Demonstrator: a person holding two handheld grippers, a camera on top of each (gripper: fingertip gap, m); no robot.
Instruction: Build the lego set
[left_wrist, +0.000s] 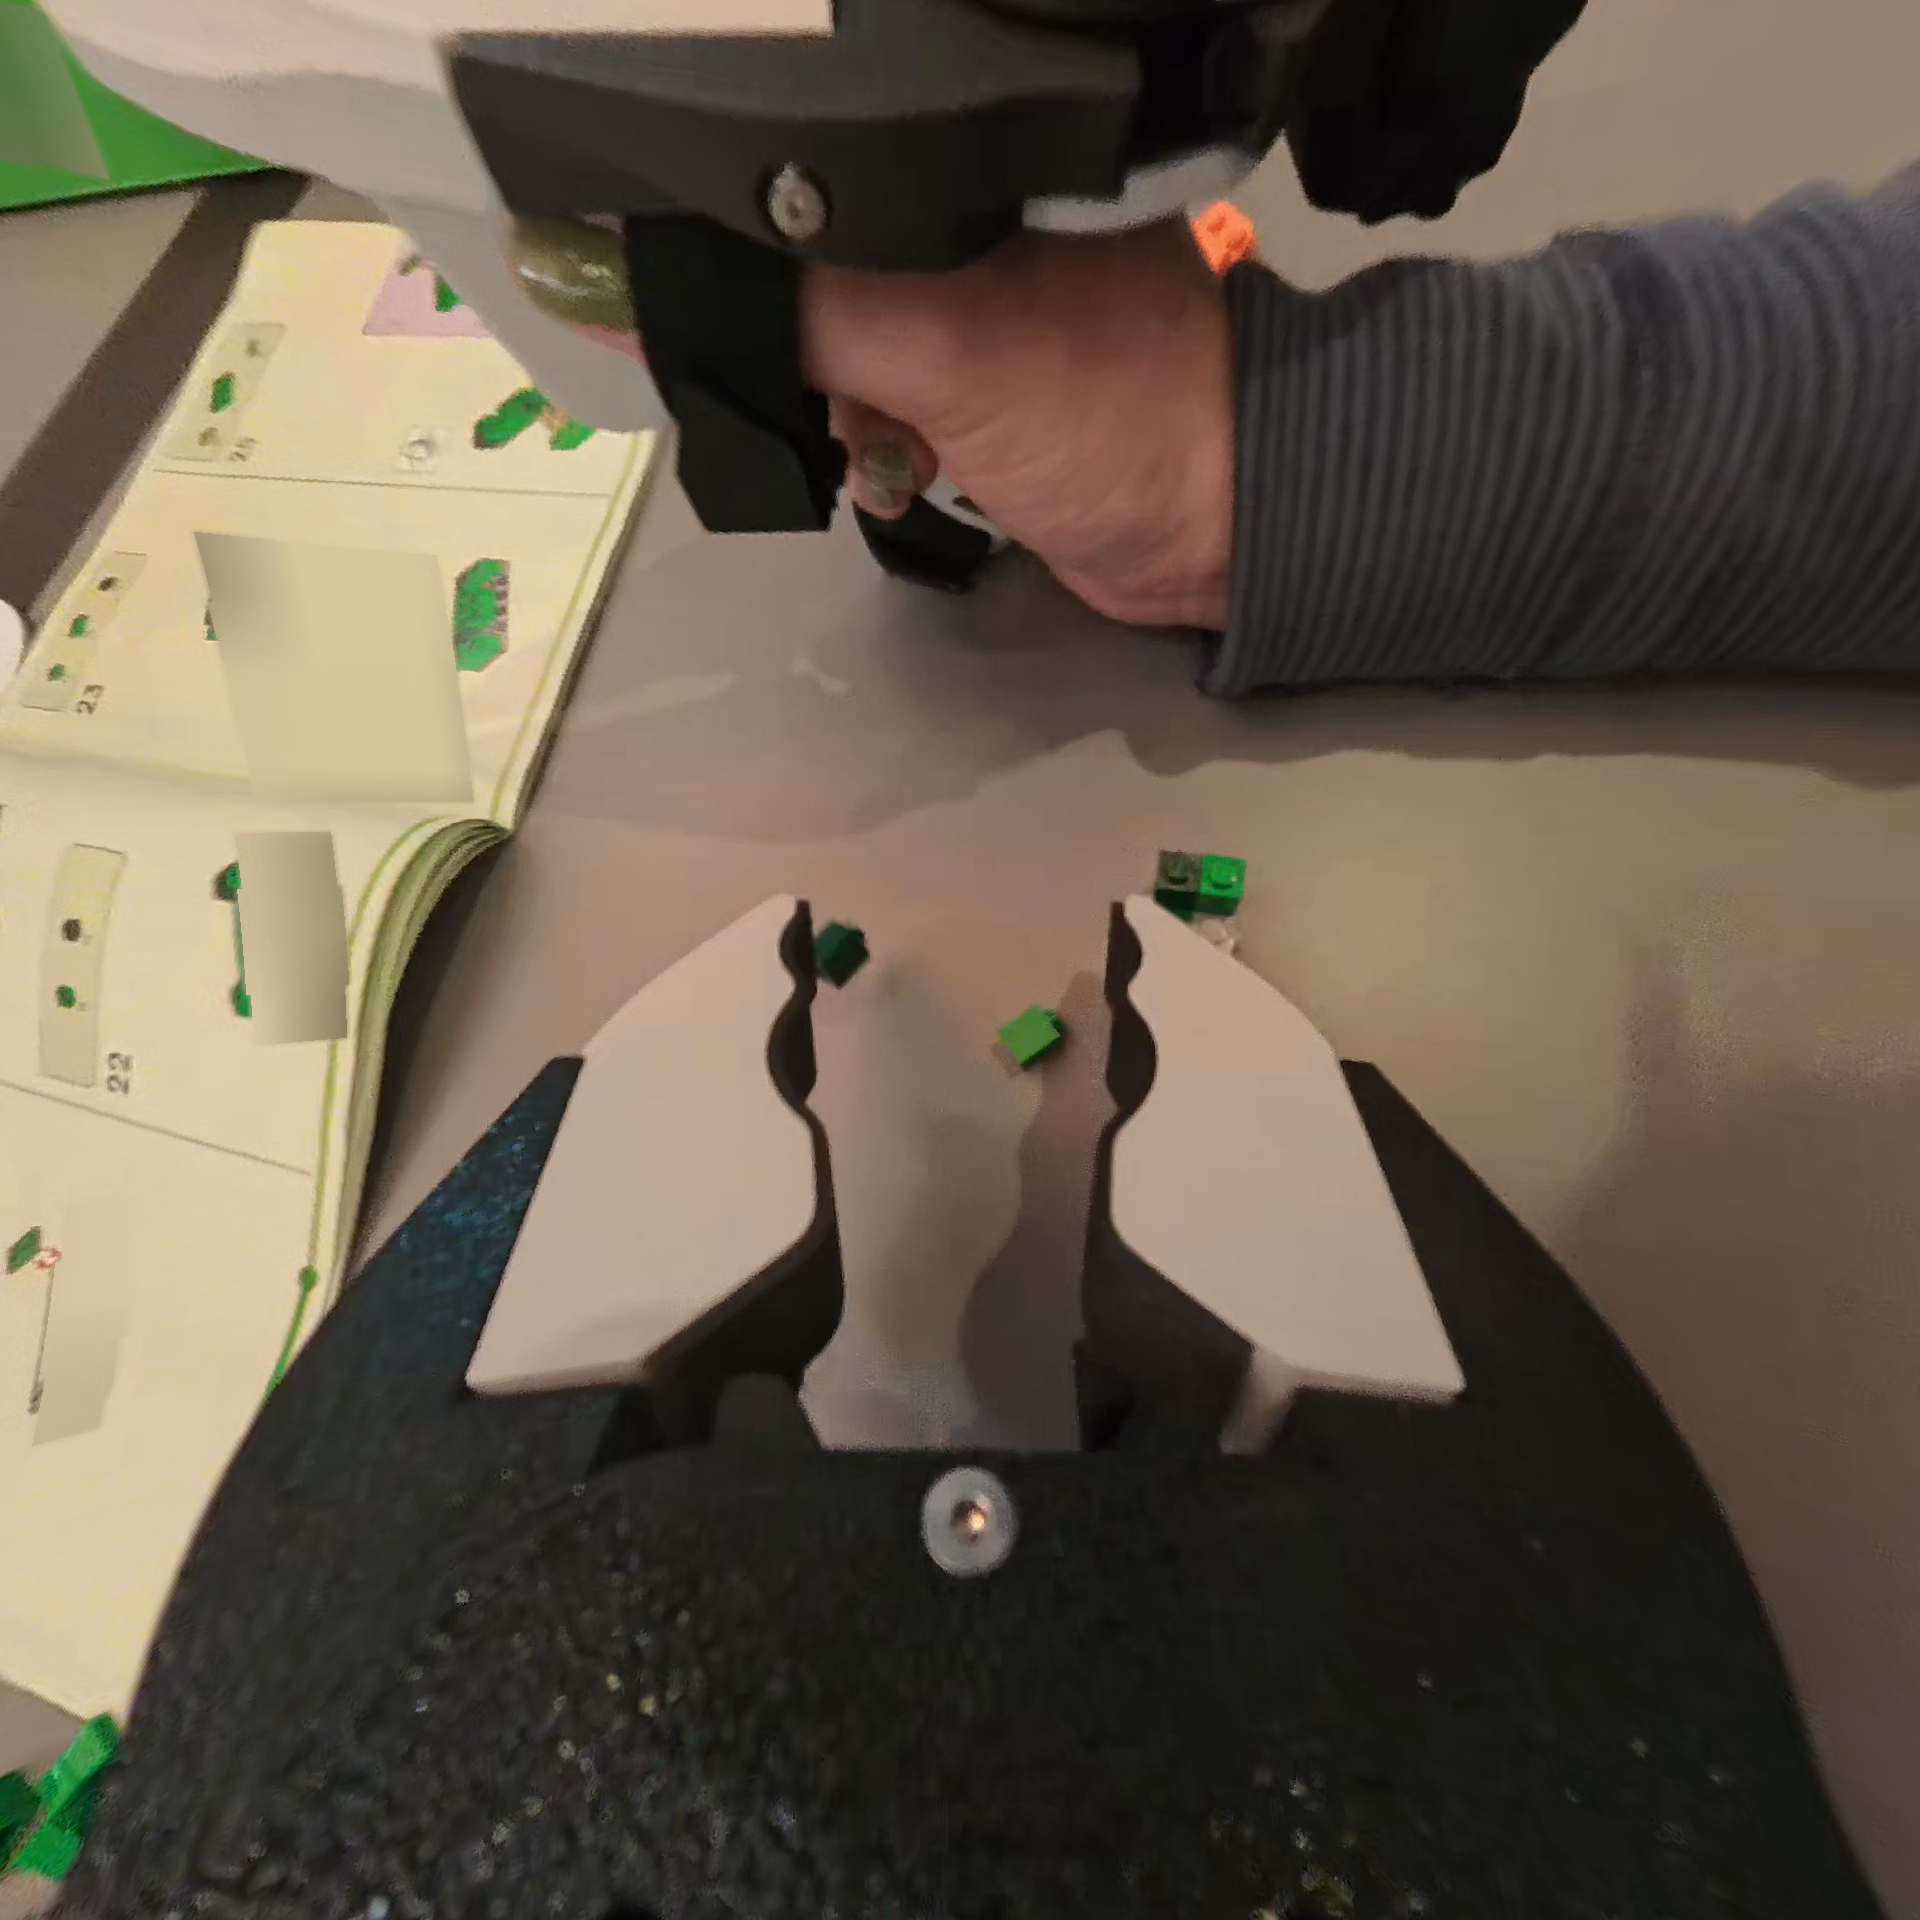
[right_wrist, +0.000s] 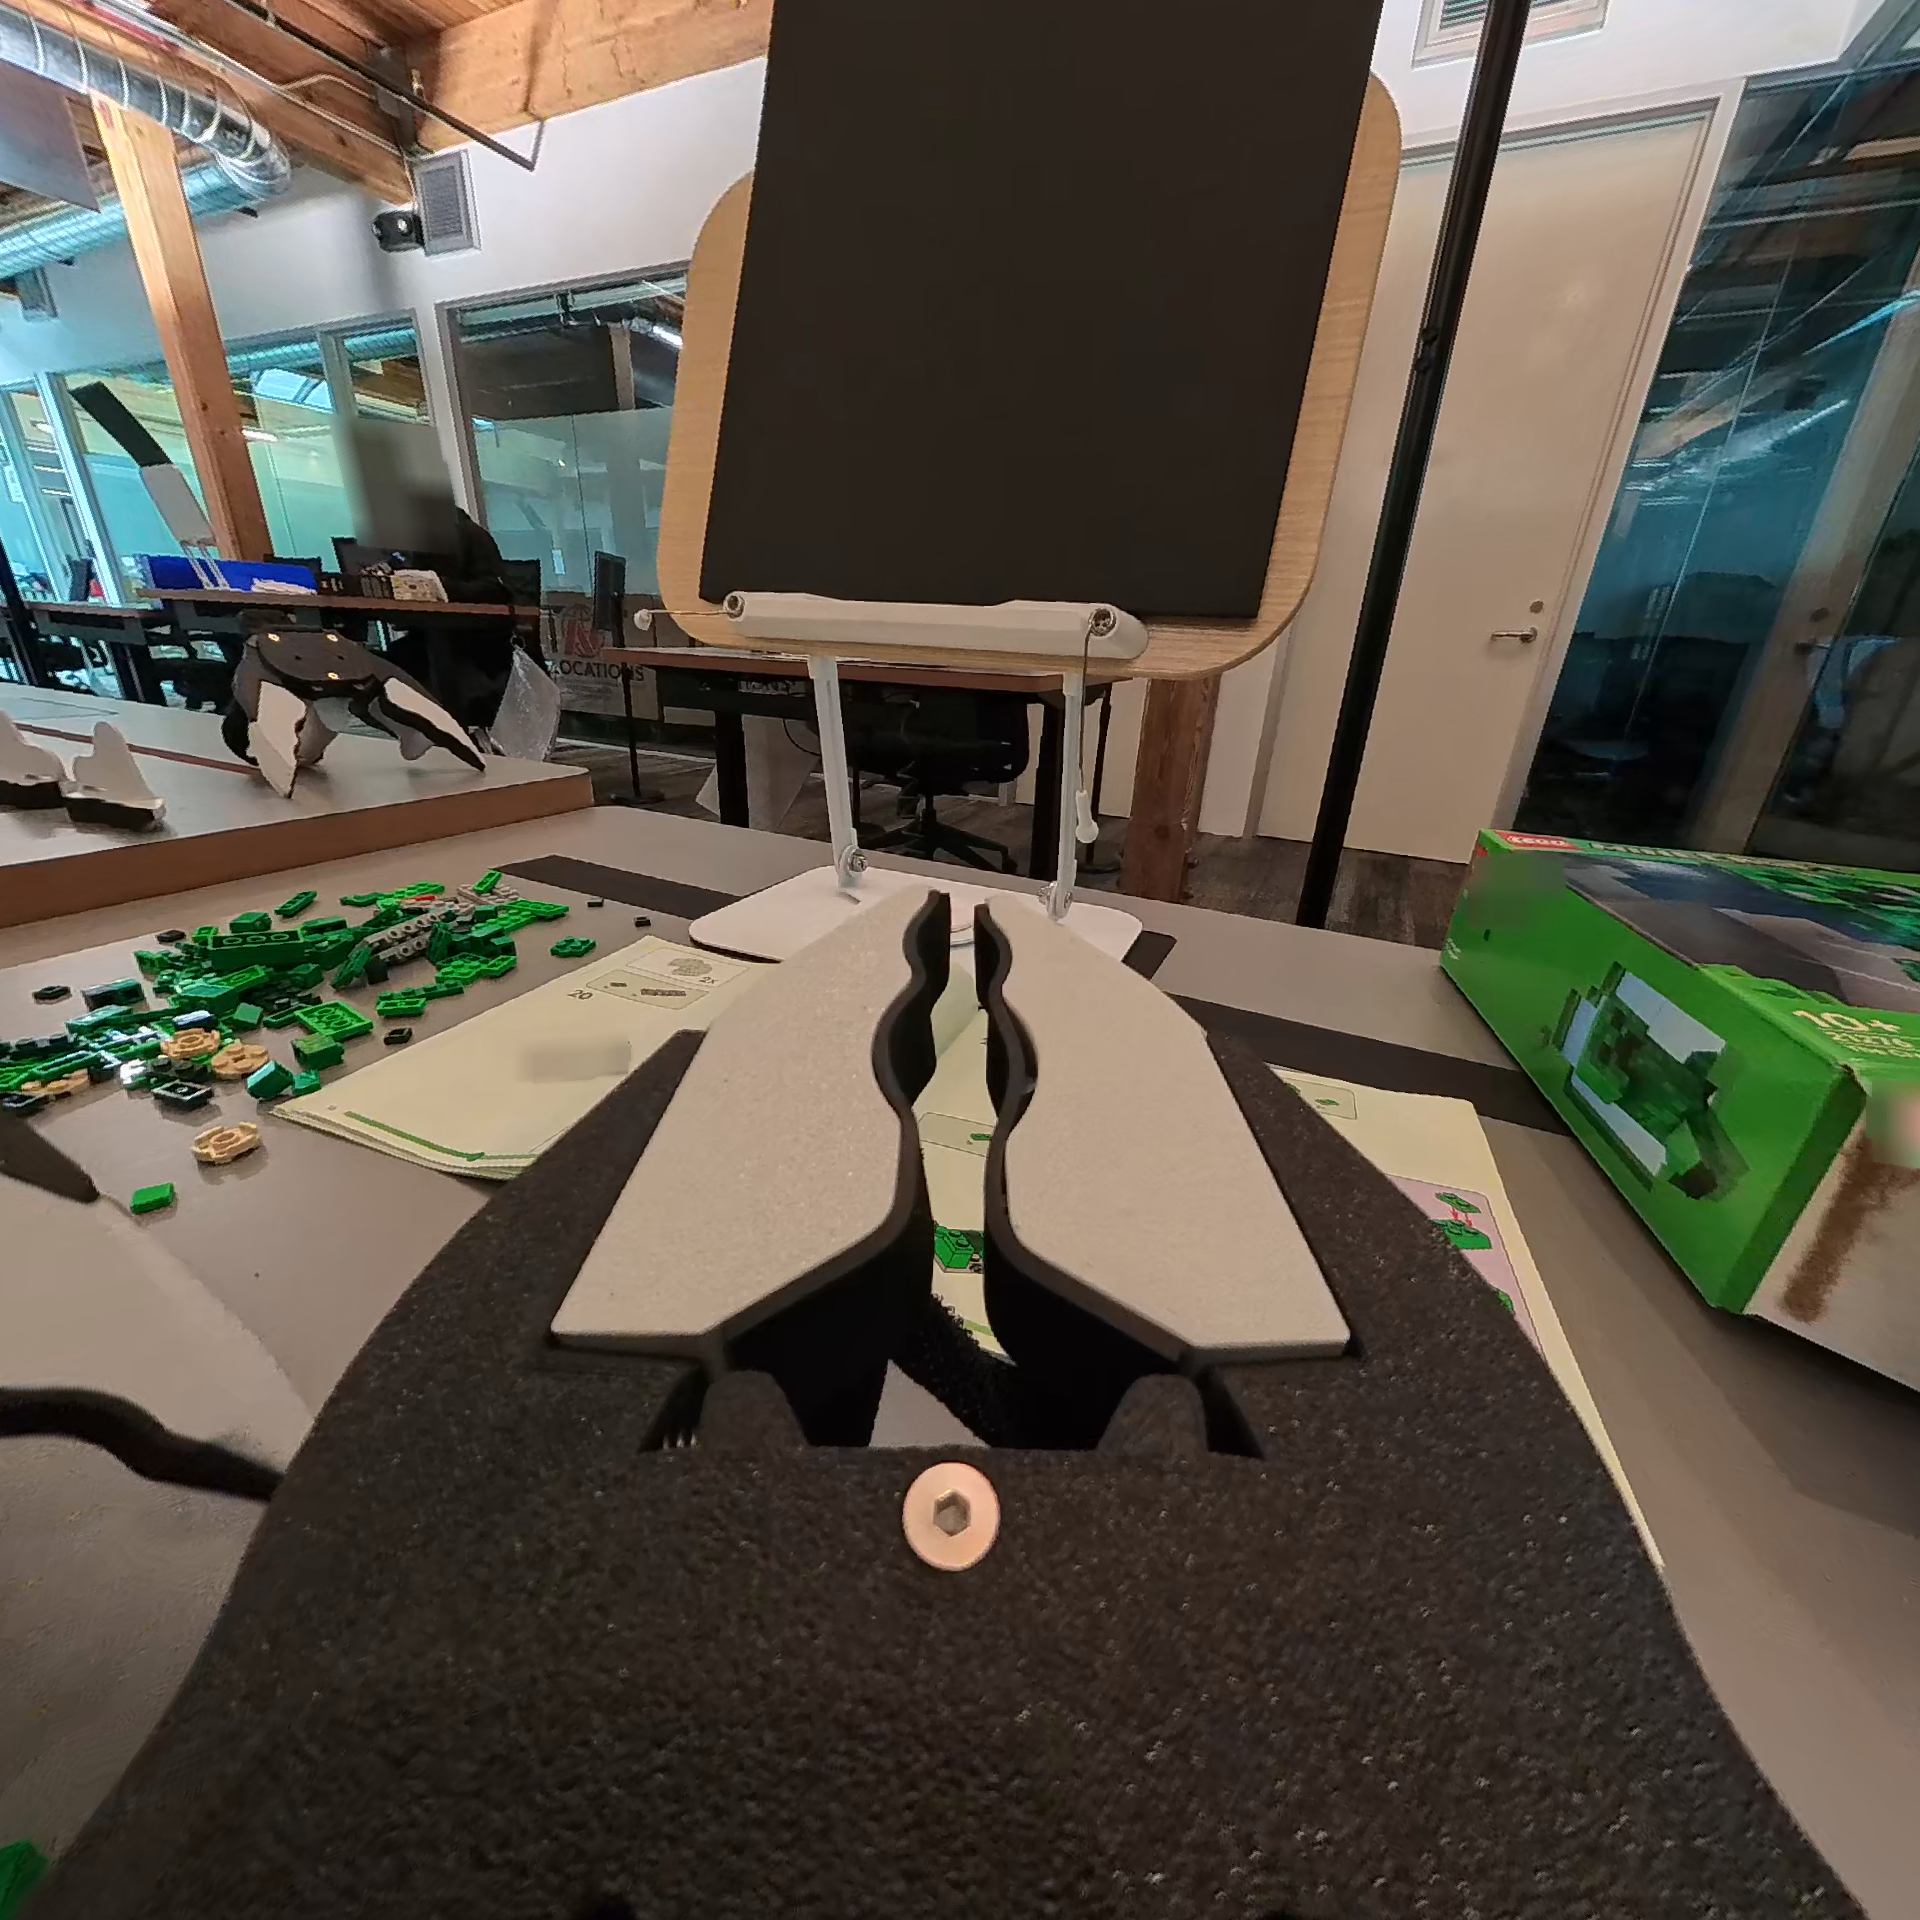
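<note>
From the booklet (left_wrist: 312, 665), moving right: my left gripper (left_wrist: 961, 935) hangs released over bare table (left_wrist: 1558, 1039), one green brick (left_wrist: 840, 952) touching its left finger, another (left_wrist: 1031, 1036) loose between the fingers. Right of the booklet, my right gripper (right_wrist: 962, 914) is nearly clenched, empty. Brick pile (right_wrist: 260, 997) left of the booklet, box (right_wrist: 1704, 1081) far right.

Looking down my left gripper (left_wrist: 961, 925), one small green brick (left_wrist: 840, 952) sits just by the left fingertip, another small green brick (left_wrist: 1031, 1036) lies between the fingers, and a little green stack (left_wrist: 1202, 885) is just past the right tip. The open instruction booklet (left_wrist: 312, 665) lies off left on the grey table (left_wrist: 1558, 987).
</note>
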